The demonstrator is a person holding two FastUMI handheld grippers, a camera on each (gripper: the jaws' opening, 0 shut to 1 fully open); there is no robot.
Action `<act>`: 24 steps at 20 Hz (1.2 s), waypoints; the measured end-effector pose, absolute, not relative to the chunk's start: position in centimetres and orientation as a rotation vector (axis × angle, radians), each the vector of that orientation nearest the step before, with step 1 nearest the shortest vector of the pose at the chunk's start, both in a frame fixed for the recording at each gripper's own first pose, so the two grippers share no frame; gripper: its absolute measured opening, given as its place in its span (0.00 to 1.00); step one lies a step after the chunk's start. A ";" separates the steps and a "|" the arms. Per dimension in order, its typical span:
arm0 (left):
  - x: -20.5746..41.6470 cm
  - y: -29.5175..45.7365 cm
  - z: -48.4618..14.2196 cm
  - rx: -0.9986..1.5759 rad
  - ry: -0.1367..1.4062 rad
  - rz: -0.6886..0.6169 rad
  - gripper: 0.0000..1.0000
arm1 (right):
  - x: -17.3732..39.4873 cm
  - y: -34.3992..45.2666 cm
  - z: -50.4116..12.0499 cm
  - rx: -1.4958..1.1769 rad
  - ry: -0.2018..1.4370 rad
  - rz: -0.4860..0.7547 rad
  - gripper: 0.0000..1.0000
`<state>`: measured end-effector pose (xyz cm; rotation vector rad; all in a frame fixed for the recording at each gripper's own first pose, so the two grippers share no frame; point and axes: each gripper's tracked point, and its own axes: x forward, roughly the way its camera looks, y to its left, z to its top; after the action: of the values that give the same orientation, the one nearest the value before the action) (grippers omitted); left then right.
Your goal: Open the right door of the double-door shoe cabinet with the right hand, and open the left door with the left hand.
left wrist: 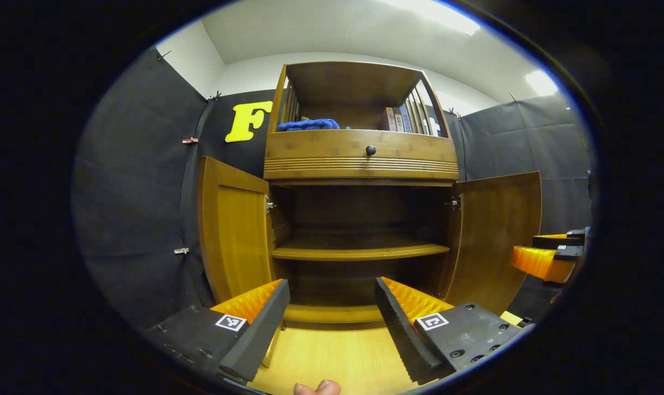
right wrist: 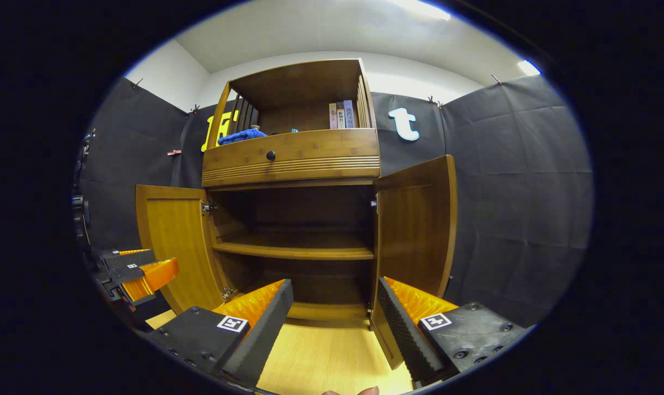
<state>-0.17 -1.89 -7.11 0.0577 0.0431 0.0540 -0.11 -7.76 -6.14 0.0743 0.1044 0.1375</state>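
Standing open ahead of both spread grippers (left wrist: 332, 307) (right wrist: 334, 310): the cabinet's 2 doors (left wrist: 236, 230) (right wrist: 416, 225).

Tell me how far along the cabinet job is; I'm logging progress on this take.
Both steps look done. The right door stands swung wide open, and so does the left door, with the bare shelf exposed between them. Nothing is in hand: the left gripper and right gripper hang in front of the cabinet with jaws apart, touching neither door. Nothing seems left except pulling back.
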 end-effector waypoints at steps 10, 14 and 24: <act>0.6 -4.8 -7.3 0.064 0.043 0.070 0.96 | 0.2 -10.2 -6.1 0.090 0.094 0.134 0.98; 0.5 -4.8 -7.1 0.073 0.036 0.082 0.96 | 0.2 -10.2 -5.8 0.086 0.086 0.144 0.98; 0.7 -5.3 -6.9 0.065 0.040 0.069 0.96 | 0.0 -10.2 -5.6 0.070 0.074 0.156 1.00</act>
<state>0.68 -5.27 -6.90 0.0654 0.0397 0.0691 -0.02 -10.16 -5.62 0.0696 0.0745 0.1557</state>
